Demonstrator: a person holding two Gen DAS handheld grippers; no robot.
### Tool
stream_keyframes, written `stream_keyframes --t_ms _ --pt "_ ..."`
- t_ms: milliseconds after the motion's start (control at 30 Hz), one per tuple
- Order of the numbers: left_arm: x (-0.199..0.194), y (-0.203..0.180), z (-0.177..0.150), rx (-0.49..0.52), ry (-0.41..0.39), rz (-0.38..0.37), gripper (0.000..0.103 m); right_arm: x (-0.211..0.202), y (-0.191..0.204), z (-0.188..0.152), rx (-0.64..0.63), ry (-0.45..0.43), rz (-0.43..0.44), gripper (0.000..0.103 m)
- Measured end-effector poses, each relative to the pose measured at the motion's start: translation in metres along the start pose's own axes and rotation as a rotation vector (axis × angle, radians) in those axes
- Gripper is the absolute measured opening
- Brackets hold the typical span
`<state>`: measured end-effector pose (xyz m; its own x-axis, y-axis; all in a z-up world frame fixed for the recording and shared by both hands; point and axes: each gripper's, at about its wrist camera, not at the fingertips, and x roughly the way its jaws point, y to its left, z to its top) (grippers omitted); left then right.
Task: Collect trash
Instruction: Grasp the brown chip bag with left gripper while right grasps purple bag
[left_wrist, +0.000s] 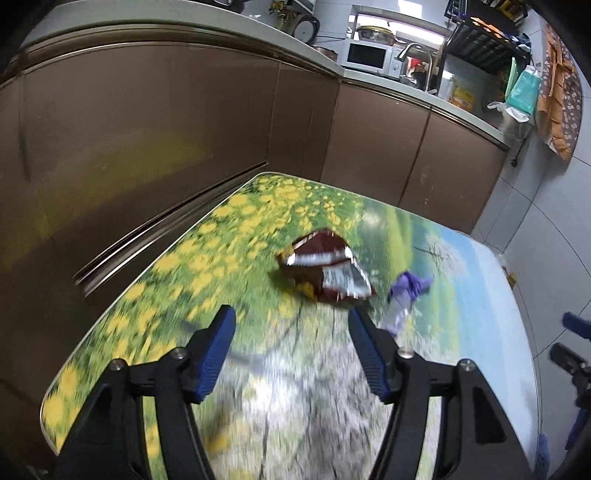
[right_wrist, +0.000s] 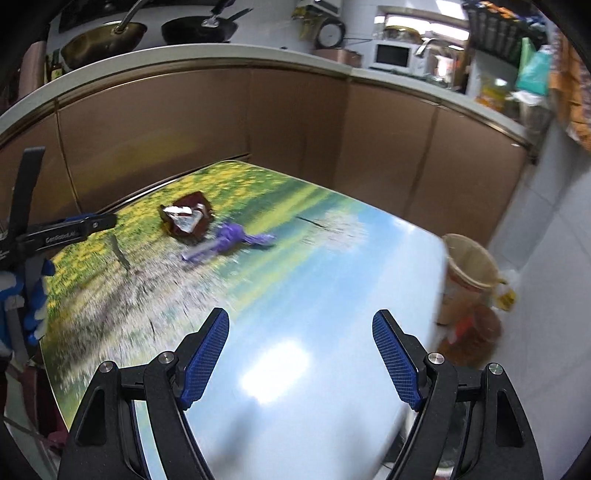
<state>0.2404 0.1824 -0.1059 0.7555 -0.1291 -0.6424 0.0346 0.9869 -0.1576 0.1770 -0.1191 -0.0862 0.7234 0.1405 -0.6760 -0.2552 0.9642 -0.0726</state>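
Your left tongs (left_wrist: 291, 325) stand apart above the table (left_wrist: 155, 280), with nothing between the blue pads (left_wrist: 218, 354). Just beyond their tips lies the brown wrapper (left_wrist: 325, 269), crumpled, its silver lining turned up, on the yellow-flower part of the printed table top. The right pad's tip is close to the wrapper's near edge, but the blur hides whether they touch. Just right of the wrapper lies the purple wrapper (left_wrist: 406, 291), twisted and stretched towards you, also flat on the table.

Your right tongs (right_wrist: 301, 354) are also apart and empty, hanging over the pale blue, glossy part of the table, well short of both pieces of trash. From that side the brown wrapper (right_wrist: 186, 218) sits far up the table to the left, with the purple wrapper (right_wrist: 229, 238) just beside it on the right; the two look nearly touching, though the blur makes it hard to say.

Off the table's right edge, down on the floor, stands a tan bin (right_wrist: 469, 266) with its mouth open, next to a brown jar (right_wrist: 472, 332) and something yellow behind it. The left tool shows at the left border of the right wrist view, held by a hand in a blue-and-white glove (right_wrist: 29, 295).

Brown cupboards (left_wrist: 147, 129) run along the table's far side, under a counter with a microwave (left_wrist: 369, 55).
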Motion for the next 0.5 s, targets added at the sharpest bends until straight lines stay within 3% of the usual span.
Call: stream_keyframes --t_ms 167,267,500 --pt "0.043 -0.008 0.038 0.057 0.009 -0.05 0.063 0.056 0.015 0.035 0.0 0.012 0.112 0.079" --pt "0.075 -0.015 0.055 0.1 0.056 -0.108 0.063 0.084 0.024 0.051 0.006 0.015 0.156 0.079" --pt "0.124 -0.01 0.068 0.136 0.143 -0.205 0.063 0.137 0.035 0.069 0.006 0.045 0.218 0.079"
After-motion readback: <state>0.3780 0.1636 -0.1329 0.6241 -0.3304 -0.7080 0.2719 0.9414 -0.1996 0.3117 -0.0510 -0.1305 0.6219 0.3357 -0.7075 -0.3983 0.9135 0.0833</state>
